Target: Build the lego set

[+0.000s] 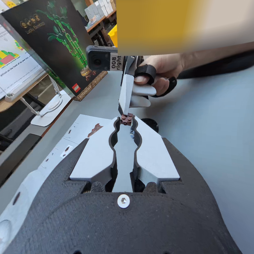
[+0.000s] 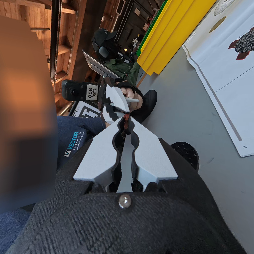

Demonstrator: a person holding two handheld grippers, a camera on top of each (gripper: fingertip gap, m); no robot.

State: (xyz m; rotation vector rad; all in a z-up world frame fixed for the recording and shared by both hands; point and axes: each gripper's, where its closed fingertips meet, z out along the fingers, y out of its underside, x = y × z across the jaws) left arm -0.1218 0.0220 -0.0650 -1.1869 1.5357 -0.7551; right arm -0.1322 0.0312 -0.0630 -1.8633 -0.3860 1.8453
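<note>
My left gripper [image 1: 126, 120] is shut on a small reddish-brown studded brick [image 1: 127, 119] and holds it above the grey table [image 1: 206, 144]. My right gripper [image 1: 124, 113] comes down from above, fingers closed together, with its tips on the brick's top. In the right wrist view my right gripper [image 2: 125, 120] is shut on a thin reddish-brown piece [image 2: 126, 117], which meets the tips of the left gripper [image 2: 123, 113]. I cannot tell whether that piece is separate from the brick.
The open instruction booklet [image 1: 88, 127] lies to the left, and also shows in the right wrist view [image 2: 219, 82]. A black round studded plate [image 2: 185, 154] lies on the table. The dark set box [image 1: 57, 45], a paper stand [image 1: 45, 114] and yellow bins [image 2: 165, 41] stand behind.
</note>
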